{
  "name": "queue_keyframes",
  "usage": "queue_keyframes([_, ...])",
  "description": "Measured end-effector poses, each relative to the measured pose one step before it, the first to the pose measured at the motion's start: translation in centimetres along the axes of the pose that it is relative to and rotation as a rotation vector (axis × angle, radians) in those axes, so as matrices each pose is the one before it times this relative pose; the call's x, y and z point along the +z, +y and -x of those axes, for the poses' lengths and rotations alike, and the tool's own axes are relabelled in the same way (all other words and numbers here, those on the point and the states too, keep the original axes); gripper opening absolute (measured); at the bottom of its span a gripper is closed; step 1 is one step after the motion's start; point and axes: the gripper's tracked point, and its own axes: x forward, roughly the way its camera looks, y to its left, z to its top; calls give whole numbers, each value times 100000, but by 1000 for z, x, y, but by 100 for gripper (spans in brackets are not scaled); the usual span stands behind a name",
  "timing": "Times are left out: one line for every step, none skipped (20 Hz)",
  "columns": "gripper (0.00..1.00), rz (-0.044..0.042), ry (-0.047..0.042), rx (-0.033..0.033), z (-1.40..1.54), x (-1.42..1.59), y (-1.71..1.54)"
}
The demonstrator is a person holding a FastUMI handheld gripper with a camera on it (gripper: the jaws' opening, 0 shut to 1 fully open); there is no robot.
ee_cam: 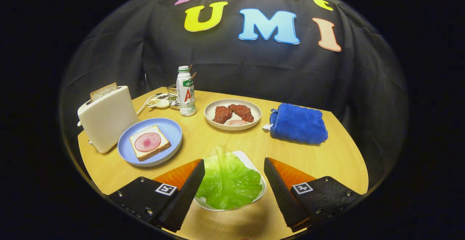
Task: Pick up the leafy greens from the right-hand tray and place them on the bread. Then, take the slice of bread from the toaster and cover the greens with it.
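Observation:
A green lettuce leaf [228, 182] lies on a small white tray [256, 166] between my fingers. My gripper [234, 167] is open, its fingers [189, 189] standing either side of the leaf and apart from it. Beyond the left finger, a blue plate [170, 131] holds a bread slice [160, 147] topped with a round pink ham slice [147, 142]. Left of that plate stands a white toaster [108, 118] with a bread slice [103, 91] sticking up from its slot.
A beige plate [254, 113] with two brown meat pieces [232, 112] sits at the table's middle back. A white bottle [185, 91] stands behind the blue plate. A folded blue towel [298, 123] lies beyond the right finger. The round wooden table [327, 156] ends close behind these.

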Motion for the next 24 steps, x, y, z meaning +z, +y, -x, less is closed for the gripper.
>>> queue_keyframes([100, -283, 2483, -369, -479, -479, 98])
queue_keyframes([100, -247, 2297, -335, -428, -396, 141])
queue_keyframes([100, 60, 2218, -160, -349, -429, 255])
queue_keyframes([100, -40, 1978, 291, -387, -351, 246])
queue_keyframes([100, -148, 1632, 101, -325, -335, 217])
queue_keyframes([100, -171, 1466, 133, -393, -69, 103])
queue_keyframes([100, 123, 1779, -63, -376, -263, 43])
queue_keyframes([99, 452, 2169, -370, -415, -229, 54])
queue_keyframes([100, 320, 1667, -654, -343, -266, 98])
queue_keyframes([100, 488, 1514, -273, -408, -91, -3])
queue_keyframes([100, 162, 1464, 26, -297, -207, 75])
queue_keyframes([100, -455, 2036, 247, -274, -200, 46])
queue_keyframes([100, -696, 2405, 533, -365, -373, 123])
queue_keyframes([99, -749, 4175, 1015, -362, -733, 84])
queue_keyframes([100, -3794, 776, 1660, 23, 302, 99])
queue_keyframes([98, -858, 2141, -485, 10, -190, -197])
queue_keyframes([96, 634, -342, 1240, -258, 348, -15])
queue_keyframes([73, 648, -33, 1046, -307, 63, -194])
queue_keyframes([51, 433, -365, -180, 12, 231, -17])
queue_keyframes([28, -785, 993, 435, 30, -117, -23])
queue_keyframes([5, 898, -308, 40, 130, 204, -22])
queue_keyframes([5, 881, 594, -285, 153, -124, -108])
queue_keyframes([5, 426, -771, 997, 276, 145, 208])
queue_keyframes([6, -947, -1500, 1147, 452, 399, 241])
